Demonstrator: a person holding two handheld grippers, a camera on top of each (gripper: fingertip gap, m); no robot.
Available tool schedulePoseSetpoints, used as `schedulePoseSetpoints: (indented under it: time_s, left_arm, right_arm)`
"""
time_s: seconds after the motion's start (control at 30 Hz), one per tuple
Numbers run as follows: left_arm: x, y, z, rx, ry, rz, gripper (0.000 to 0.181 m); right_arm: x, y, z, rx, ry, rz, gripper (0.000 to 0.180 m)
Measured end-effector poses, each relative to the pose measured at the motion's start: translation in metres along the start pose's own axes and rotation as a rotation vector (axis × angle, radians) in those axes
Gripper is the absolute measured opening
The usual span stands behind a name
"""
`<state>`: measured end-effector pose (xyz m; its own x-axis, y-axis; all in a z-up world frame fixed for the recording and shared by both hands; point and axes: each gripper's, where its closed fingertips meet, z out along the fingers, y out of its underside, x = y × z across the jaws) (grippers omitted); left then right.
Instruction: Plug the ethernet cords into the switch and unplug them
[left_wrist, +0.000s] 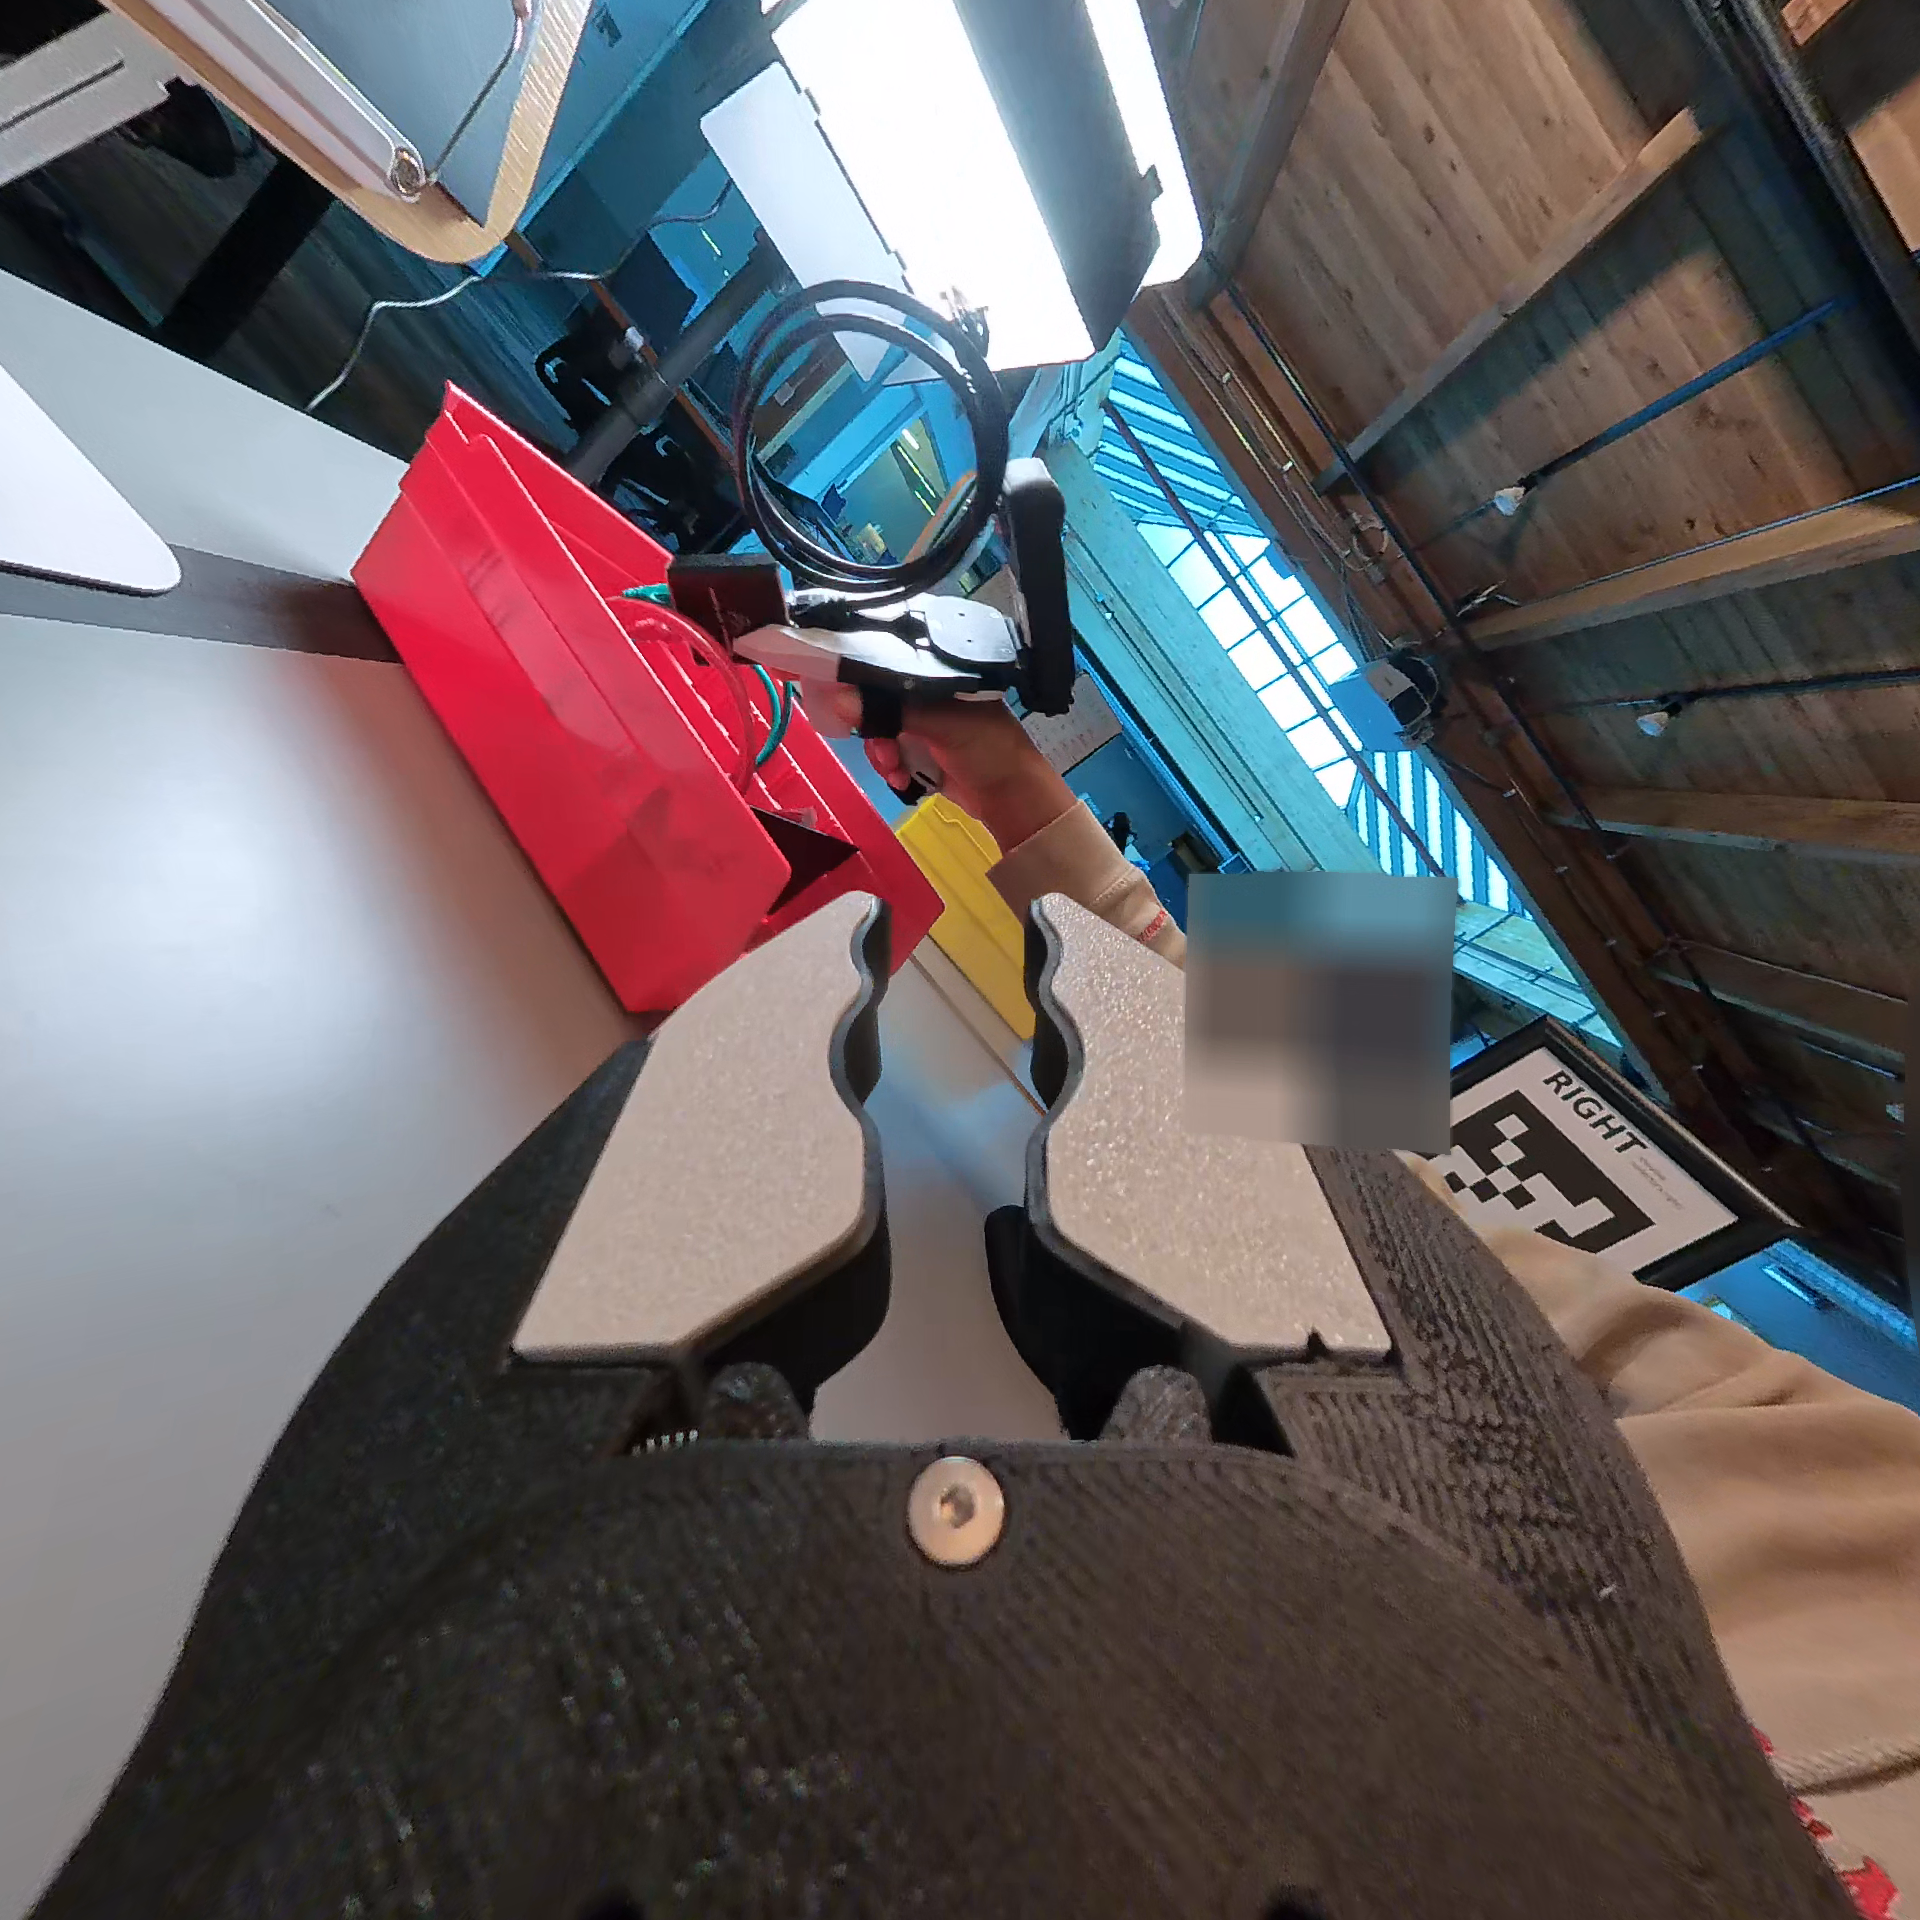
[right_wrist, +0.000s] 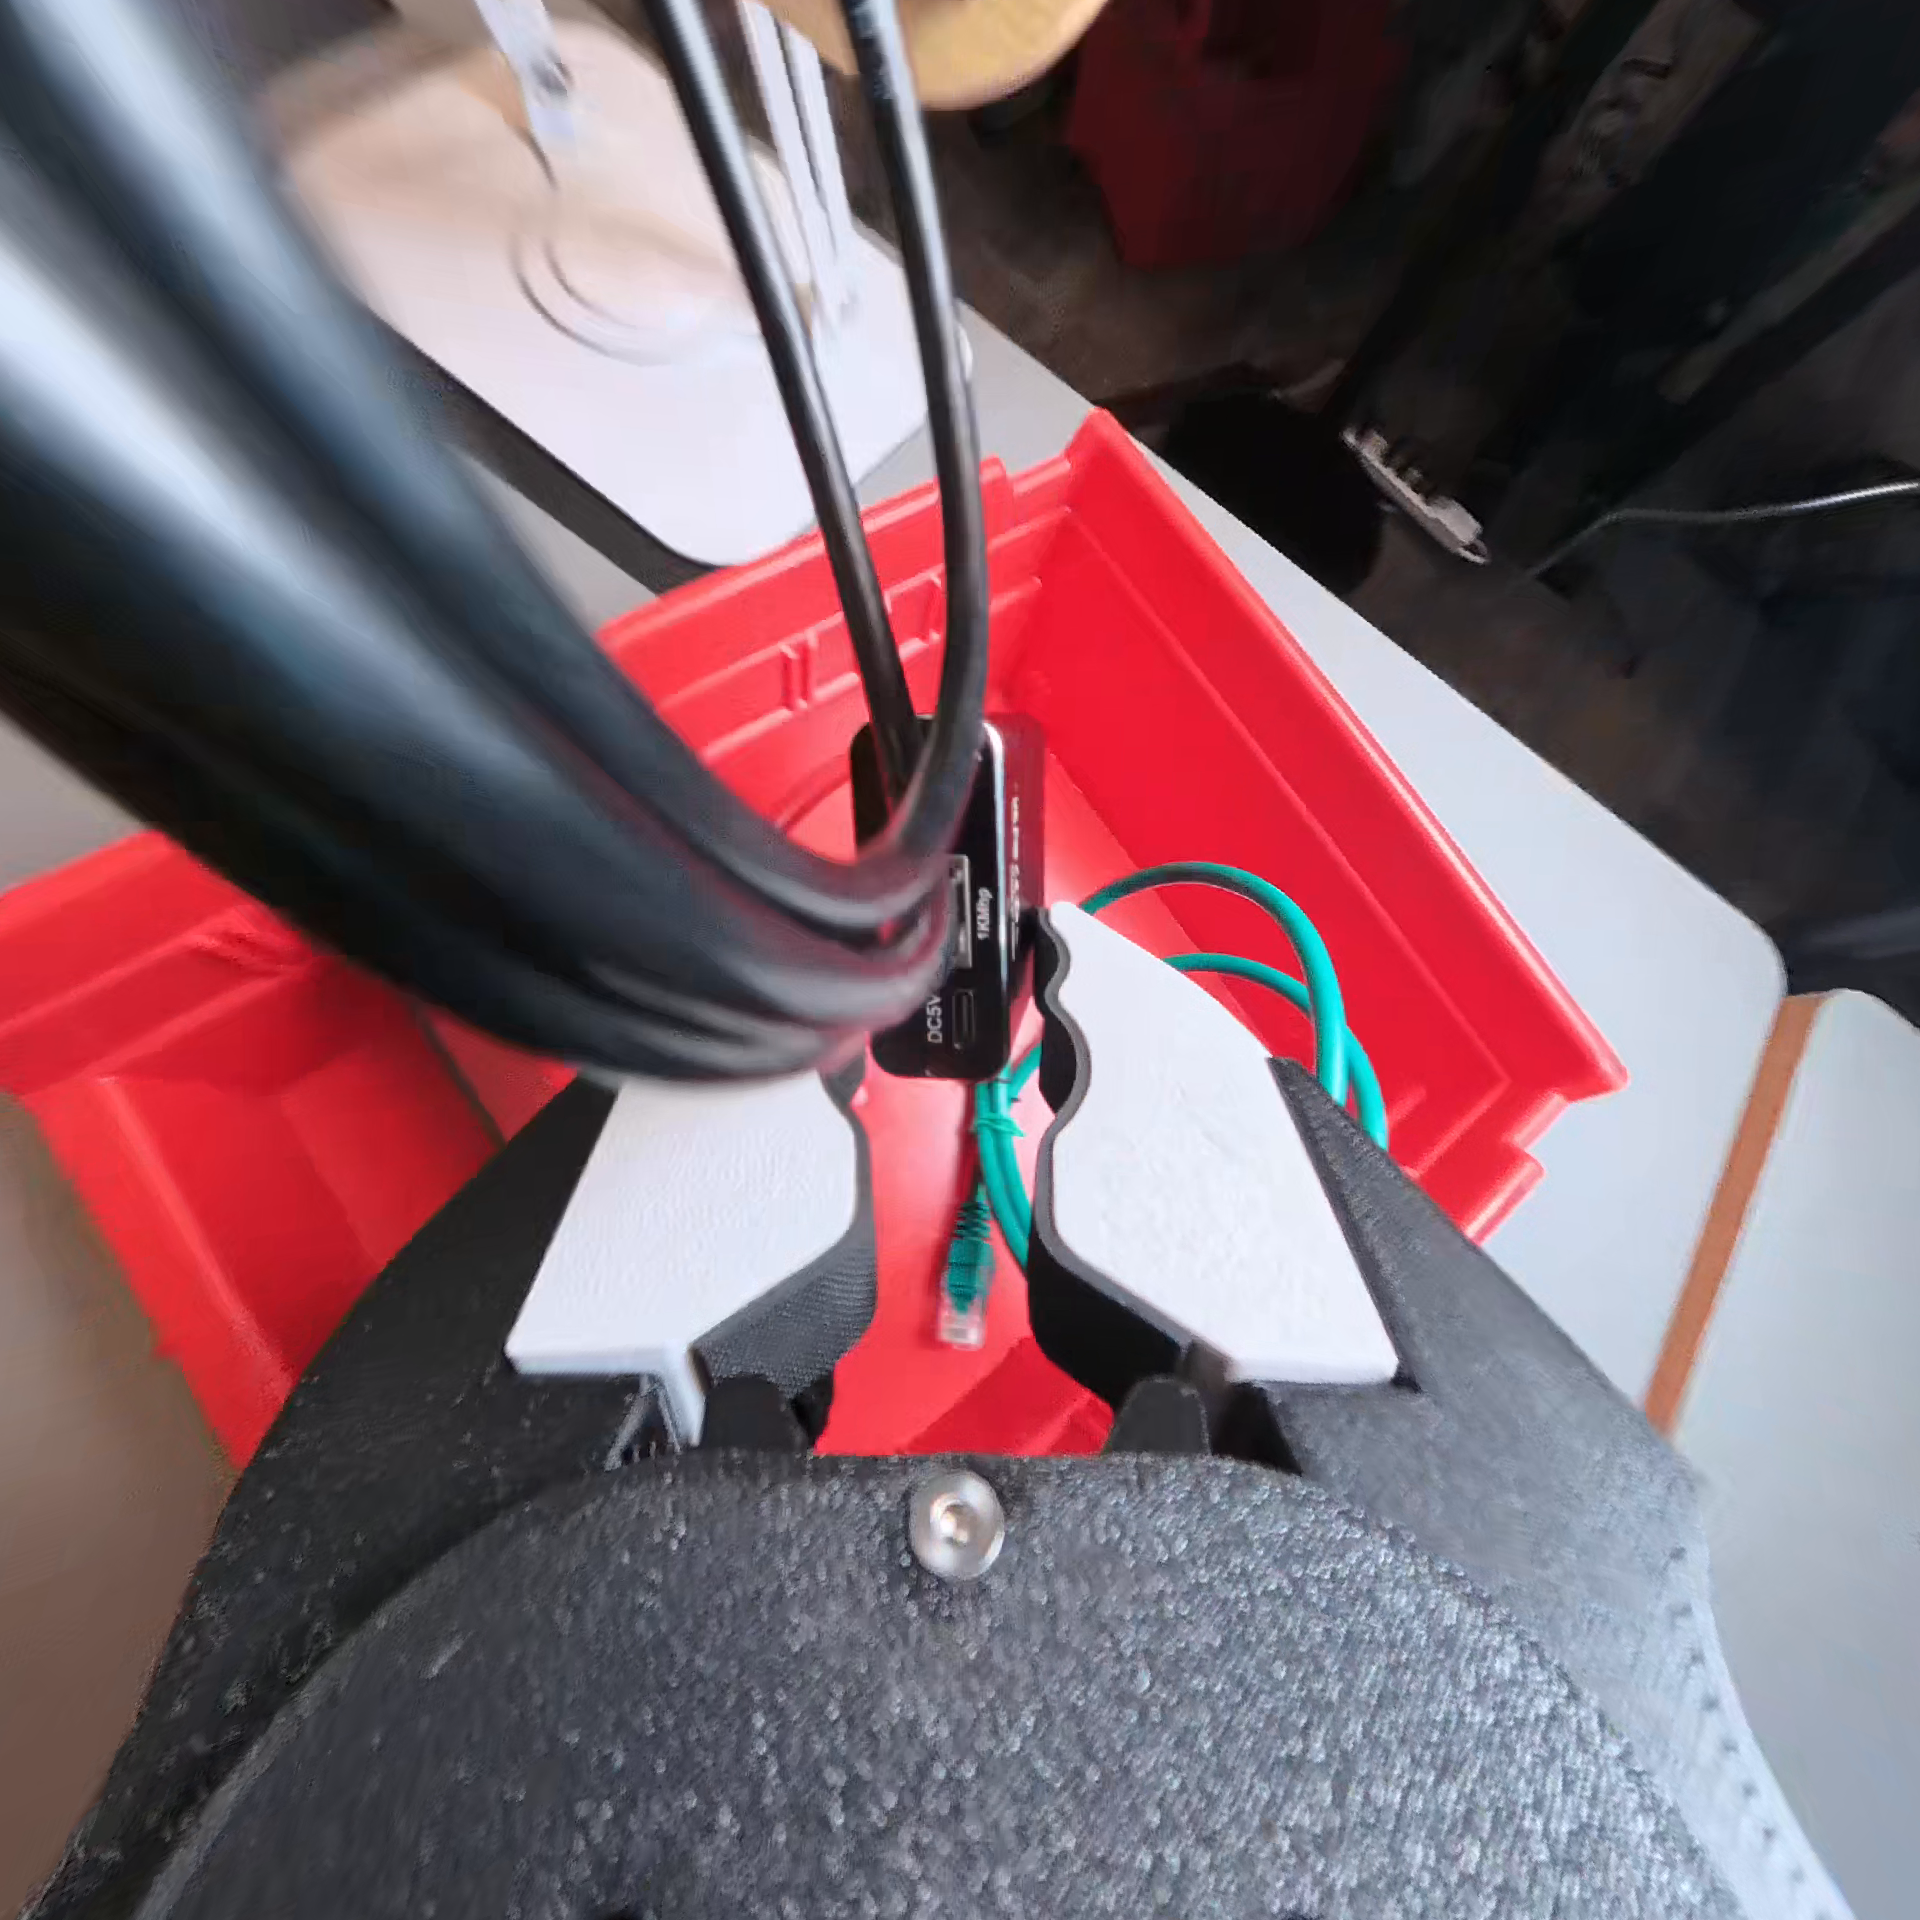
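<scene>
Your right gripper (right_wrist: 951, 940) has its jaws closed part-way onto the small black switch (right_wrist: 971, 935), which sits clamped edge-on between the two fingertips and is lifted above the red bin (right_wrist: 1299, 790). Black cords (right_wrist: 904, 416) are plugged into the switch's upper face and rise from it in a loop, with a thick bundle of the same black cable sweeping across the left of the right wrist view, blurred and close to the lens. Below the switch, on the floor of the bin, lies a green ethernet cord (right_wrist: 1320, 997), coiled and tied, its clear-tipped plug (right_wrist: 964, 1299) free and pointing back between your fingers.

Your left gripper (left_wrist: 956, 966) holds nothing; its jaws stand apart with an open gap between the wavy pads, and through that gap you see only the grey table (left_wrist: 208, 935) and a sliver of a yellow bin (left_wrist: 966, 894). Farther off in the left wrist view, the right gripper (left_wrist: 727, 613) hangs over the red bin (left_wrist: 540, 675) with the switch (left_wrist: 724, 589) at its tip and the black cords (left_wrist: 883, 436) looping up above it. A hand (left_wrist: 956, 758) grips its handle, and a beige sleeve (left_wrist: 1081, 862) follows behind. A black-and-white marker card (left_wrist: 1579, 1153) stands at the right edge
</scene>
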<state>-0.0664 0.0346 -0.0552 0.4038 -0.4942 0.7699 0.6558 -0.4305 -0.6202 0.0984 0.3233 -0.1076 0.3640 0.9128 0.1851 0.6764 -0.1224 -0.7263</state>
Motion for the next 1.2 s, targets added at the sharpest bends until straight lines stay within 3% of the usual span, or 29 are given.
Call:
schedulePoseSetpoints:
  time_s: [0.17, 0.27, 0.4, 0.53, 0.73, 0.93, 1.07, 1.2]
  left_arm:
    - [-0.002, -0.005, -0.003, 0.014, -0.007, 0.002, 0.024]
    - [-0.006, -0.003, 0.001, 0.008, -0.011, -0.003, 0.024]
    - [-0.008, 0.004, 0.006, -0.013, -0.017, -0.004, 0.024]
    - [-0.010, 0.002, 0.000, 0.001, -0.034, 0.005, 0.024]
    - [-0.012, -0.012, -0.011, 0.036, -0.053, 0.028, 0.023]
    - [-0.006, -0.030, -0.031, 0.022, -0.196, 0.278, 0.026]
    - [0.002, -0.046, -0.050, 0.014, -0.342, 0.505, 0.036]
    - [0.005, -0.061, -0.084, -0.063, -0.613, 0.834, 0.044]
  right_arm:
    - [-0.002, -0.022, -0.032, 0.241, -0.050, 0.116, 0.048]
    - [-0.018, -0.040, -0.039, 0.336, -0.023, -0.031, 0.063]
    - [-0.047, -0.048, -0.013, 0.221, -0.005, -0.179, 0.063]
    - [-0.064, -0.058, 0.005, 0.217, -0.026, -0.191, 0.061]
    - [-0.080, -0.067, -0.003, 0.267, 0.055, -0.261, 0.061]
    - [-0.142, -0.055, -0.046, 0.366, -0.023, -0.198, 0.068]
    - [-0.170, -0.014, -0.057, 0.316, -0.053, -0.193, 0.071]
    - [-0.170, 0.036, -0.057, 0.193, -0.023, -0.292, 0.071]
